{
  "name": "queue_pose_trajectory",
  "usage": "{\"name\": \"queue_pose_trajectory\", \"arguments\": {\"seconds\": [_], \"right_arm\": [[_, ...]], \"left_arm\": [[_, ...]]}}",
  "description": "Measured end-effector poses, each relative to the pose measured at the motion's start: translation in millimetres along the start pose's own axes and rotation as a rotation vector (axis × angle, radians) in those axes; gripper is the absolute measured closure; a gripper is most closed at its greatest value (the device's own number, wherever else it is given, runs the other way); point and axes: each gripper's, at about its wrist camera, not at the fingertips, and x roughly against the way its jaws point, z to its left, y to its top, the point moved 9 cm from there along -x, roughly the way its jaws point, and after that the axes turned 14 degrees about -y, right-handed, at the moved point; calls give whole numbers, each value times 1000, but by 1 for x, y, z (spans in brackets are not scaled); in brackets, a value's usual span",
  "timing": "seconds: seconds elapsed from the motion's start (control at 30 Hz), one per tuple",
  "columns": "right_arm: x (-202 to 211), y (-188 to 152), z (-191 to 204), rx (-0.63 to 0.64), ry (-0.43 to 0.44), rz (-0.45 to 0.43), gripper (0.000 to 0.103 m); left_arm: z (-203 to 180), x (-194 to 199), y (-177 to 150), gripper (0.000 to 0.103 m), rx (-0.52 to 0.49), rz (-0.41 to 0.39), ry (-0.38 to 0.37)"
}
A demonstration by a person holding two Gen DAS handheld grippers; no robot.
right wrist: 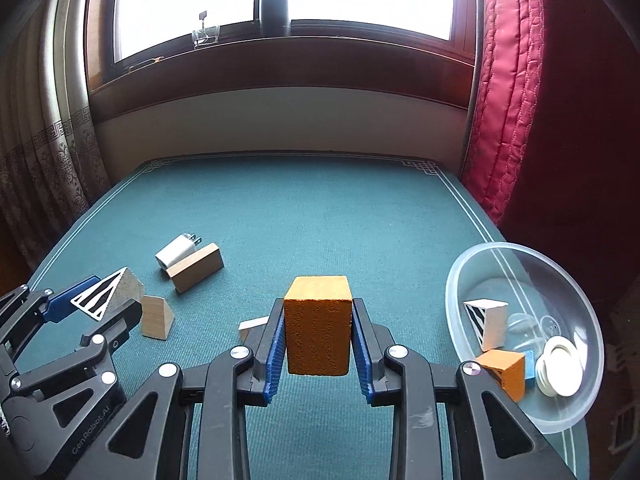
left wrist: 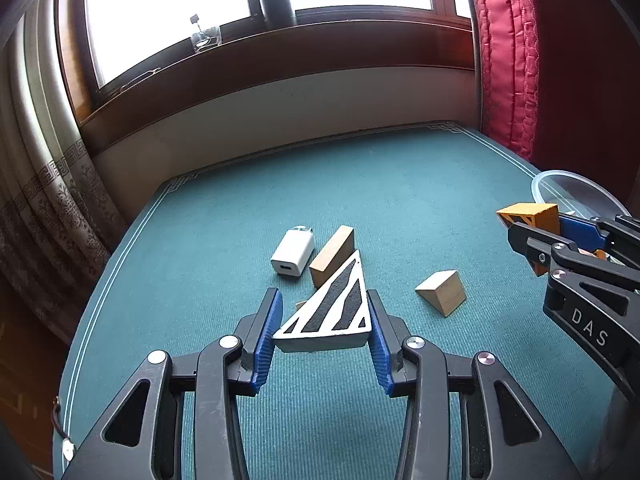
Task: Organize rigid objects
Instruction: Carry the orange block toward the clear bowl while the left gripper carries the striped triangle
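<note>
My left gripper [left wrist: 325, 318] is shut on a white triangular block with black stripes [left wrist: 330, 314], held above the green table; the right wrist view shows that striped block [right wrist: 106, 292] at its left edge. My right gripper [right wrist: 318, 330] is shut on an orange block [right wrist: 318, 326], lifted off the cloth, and the orange block [left wrist: 530, 214] also shows at the right of the left wrist view. On the table lie a white charger [left wrist: 292, 254], a long wooden block [left wrist: 332, 256] and a wooden wedge [left wrist: 442, 292].
A clear plastic bowl [right wrist: 464, 276] sits at the table's right, holding a striped block [right wrist: 486, 322], an orange block [right wrist: 504, 372], a blue piece and white rings [right wrist: 560, 366]. A small pale block [right wrist: 252, 326] lies left of my right fingers. Red curtain [right wrist: 508, 100] hangs right; a windowsill with a dark bottle [right wrist: 274, 2] is behind.
</note>
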Motion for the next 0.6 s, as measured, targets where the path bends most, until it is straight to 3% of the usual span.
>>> {"name": "queue_pose_trajectory", "arguments": {"seconds": [0.6], "right_arm": [[-10, -2, -74, -66, -95, -7, 71]], "left_arm": [[-53, -11, 20, 61, -85, 3, -32]]}}
